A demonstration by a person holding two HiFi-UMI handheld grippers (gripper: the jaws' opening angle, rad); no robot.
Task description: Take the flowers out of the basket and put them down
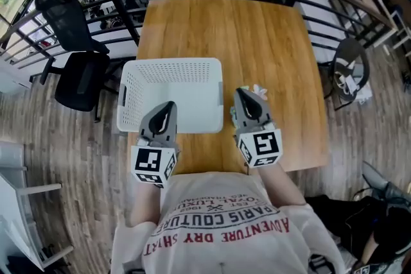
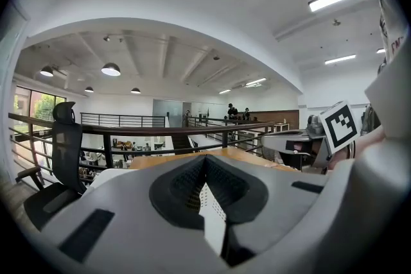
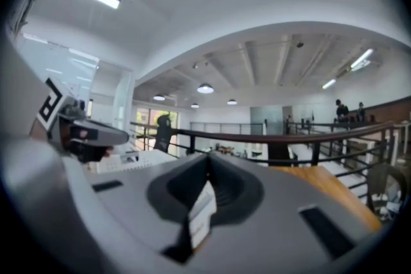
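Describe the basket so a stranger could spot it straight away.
Find the wooden table. On its near left part sits the basket, with the left gripper at its near edge. It is the only white, rectangular tub, its walls dotted with small holes.

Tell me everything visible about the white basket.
The basket is white, plastic-looking, rectangular with rounded corners, its walls perforated with small holes and a slot handle at each short end. It sits upright on the wooden table, at its near left part. Its visible inside looks empty. The left gripper overlaps its near rim; contact cannot be told.
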